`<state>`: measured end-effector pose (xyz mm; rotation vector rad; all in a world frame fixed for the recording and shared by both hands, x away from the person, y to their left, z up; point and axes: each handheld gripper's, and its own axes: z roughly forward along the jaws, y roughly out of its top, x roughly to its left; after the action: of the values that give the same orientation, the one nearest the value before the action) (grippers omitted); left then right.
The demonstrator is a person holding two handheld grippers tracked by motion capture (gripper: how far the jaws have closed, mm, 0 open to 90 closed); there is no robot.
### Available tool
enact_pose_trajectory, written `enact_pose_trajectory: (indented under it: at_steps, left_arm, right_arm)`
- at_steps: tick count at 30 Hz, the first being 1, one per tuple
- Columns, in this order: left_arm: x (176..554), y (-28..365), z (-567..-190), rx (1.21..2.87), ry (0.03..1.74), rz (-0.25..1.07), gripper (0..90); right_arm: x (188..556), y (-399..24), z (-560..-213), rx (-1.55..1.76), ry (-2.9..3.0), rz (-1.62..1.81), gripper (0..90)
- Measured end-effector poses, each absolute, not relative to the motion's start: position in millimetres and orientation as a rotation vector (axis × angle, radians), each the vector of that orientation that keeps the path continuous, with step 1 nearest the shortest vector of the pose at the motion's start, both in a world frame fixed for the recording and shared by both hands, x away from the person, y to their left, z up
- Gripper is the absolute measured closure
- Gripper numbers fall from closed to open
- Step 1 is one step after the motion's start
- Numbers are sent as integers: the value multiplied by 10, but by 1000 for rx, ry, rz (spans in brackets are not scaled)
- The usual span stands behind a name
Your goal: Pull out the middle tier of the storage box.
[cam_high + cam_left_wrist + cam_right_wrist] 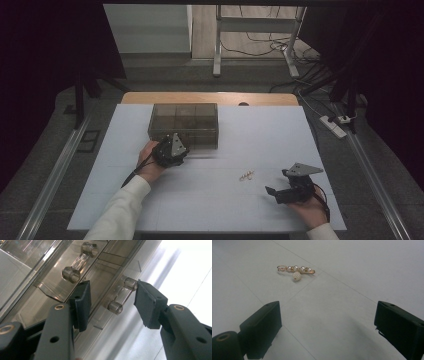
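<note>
- The worktop (210, 200), pale and marked by faint grid lines, carries everything, with a wooden edge showing at its far side.
- A smoky transparent box (184, 124) with inner compartments sits toward the far left-centre of the worktop, its lid down.
- The left gripper (181, 150) is held at the box's near front edge, with a white sleeve (117, 207) behind the hand.
- In the left gripper view its jaws stand about half open on either side of a clear latch (119, 296) on the box front (a short bar with a round knob at each end); the right pad (147, 302) touches the upper knob, while the left pad (82, 303) lies against the box wall beside it. A second latch (80, 261) of the same kind sits farther along.
- The right gripper (278, 186) rests near the front right of the worktop, jaws wide and holding nothing.
- A small gold hair clip (295, 270) with pearl beads lies flat between the two grippers (just ahead of the right one, well apart from the box).
</note>
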<state>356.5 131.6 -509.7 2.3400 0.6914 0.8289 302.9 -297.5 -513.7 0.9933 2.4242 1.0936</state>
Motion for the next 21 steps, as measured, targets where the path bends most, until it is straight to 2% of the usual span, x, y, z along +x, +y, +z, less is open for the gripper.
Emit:
enact_pose_trajectory:
  at_steps: [21]
  left_arm:
    - [3499,1295,-5089,2351,667,824,485]
  right_arm:
    - [3026,-2973,-5139,992,2426,1095,72]
